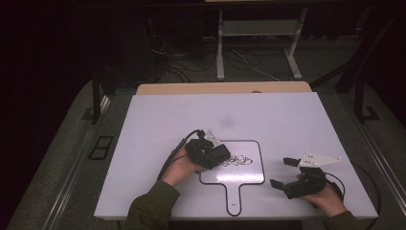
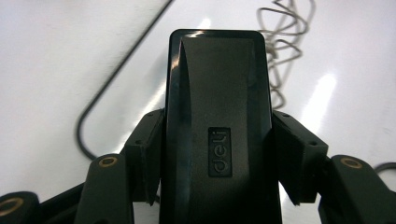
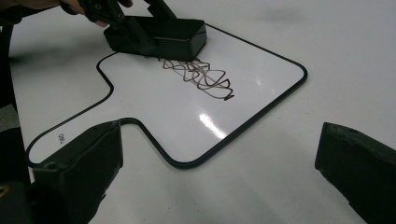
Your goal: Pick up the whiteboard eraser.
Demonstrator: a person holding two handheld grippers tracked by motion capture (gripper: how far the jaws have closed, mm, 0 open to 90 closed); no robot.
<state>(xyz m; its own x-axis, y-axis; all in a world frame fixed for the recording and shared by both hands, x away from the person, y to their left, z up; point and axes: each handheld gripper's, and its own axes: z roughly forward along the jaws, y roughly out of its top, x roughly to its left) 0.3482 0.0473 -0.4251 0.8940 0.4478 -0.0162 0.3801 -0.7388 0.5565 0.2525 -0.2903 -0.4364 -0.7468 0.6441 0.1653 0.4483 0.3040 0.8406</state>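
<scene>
Nearest me, my right gripper (image 1: 286,173) rests at the table's (image 1: 158,120) five o'clock, jaws wide and empty; my left gripper (image 1: 207,152) clamps a black eraser (image 2: 218,126) at the scribble's (image 3: 201,77) nine o'clock on the paddle-shaped whiteboard (image 3: 254,100).

Held item: black eraser block (image 2: 217,126), embossed label on its top face, long axis pointing away from the camera.
Grip: left gripper (image 2: 217,158) jaws clamped against both long sides of the eraser block.
Surface: white board (image 2: 56,56) with a black border line (image 2: 116,70).
Marking: scribble (image 2: 282,51) beside the eraser block's far end.
</scene>
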